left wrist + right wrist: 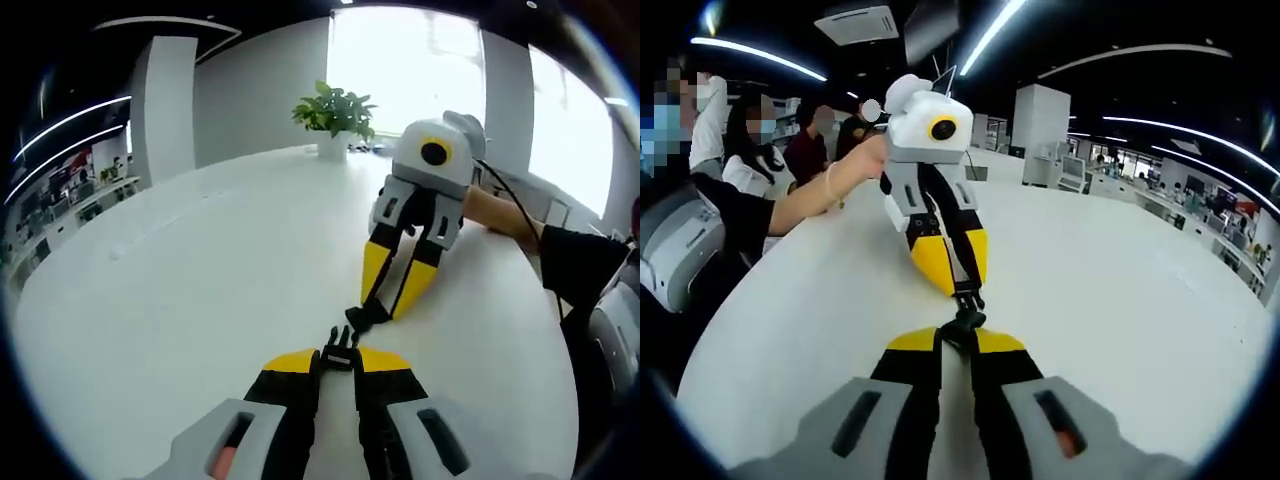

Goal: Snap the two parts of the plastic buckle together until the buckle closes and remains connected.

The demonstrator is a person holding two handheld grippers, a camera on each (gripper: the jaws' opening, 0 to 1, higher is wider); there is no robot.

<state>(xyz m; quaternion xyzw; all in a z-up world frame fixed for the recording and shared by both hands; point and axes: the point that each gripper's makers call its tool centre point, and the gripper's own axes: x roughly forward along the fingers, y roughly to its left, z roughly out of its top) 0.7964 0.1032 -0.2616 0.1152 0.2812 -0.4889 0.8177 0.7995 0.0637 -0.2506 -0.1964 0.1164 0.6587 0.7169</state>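
In the left gripper view, the left tongs (338,358) rise from the bottom centre, pressed together on the pronged buckle half (340,349). Just above it, the right tongs (383,312) reach down from the upper right and pinch the socket buckle half (366,314), the two halves close over the white desk (180,300), with a potted plant (335,118) at the top. In the right gripper view, the right tongs (957,340) at the bottom centre pinch the socket half (963,328), which meets the left tongs (966,290) coming down from the upper left; whether the halves touch I cannot tell.
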